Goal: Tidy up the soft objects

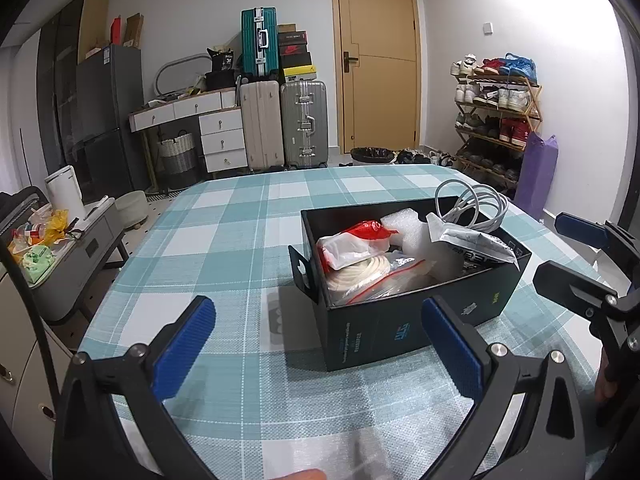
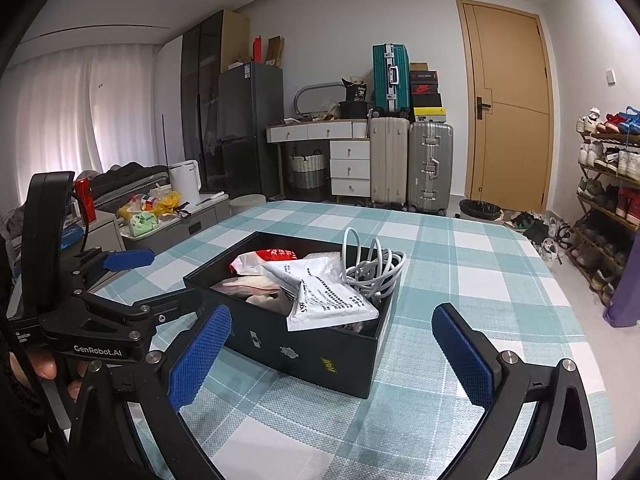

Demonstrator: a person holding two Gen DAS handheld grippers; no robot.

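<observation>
A black cardboard box (image 1: 380,332) (image 2: 304,348) stands on the teal checked tablecloth (image 1: 224,240). It holds a red-and-white bag (image 1: 352,244) (image 2: 272,258), white foam (image 1: 404,232), a printed foil pouch (image 1: 468,244) (image 2: 328,296), a cream rope coil (image 1: 360,276) and a coiled white cable (image 1: 472,204) (image 2: 372,268) that sticks up over the far rim. My left gripper (image 1: 322,340) (image 2: 160,280) is open just in front of the box's near-left corner, holding nothing. My right gripper (image 2: 332,356) (image 1: 560,256) is open by the box's other side, also holding nothing.
The table's rounded far edge (image 1: 360,168) faces suitcases (image 1: 284,124), a wooden door (image 1: 376,60) and a bin (image 1: 370,156). A shoe rack (image 1: 496,120) stands at the right. A low cabinet (image 1: 76,248) with snack bags is left of the table.
</observation>
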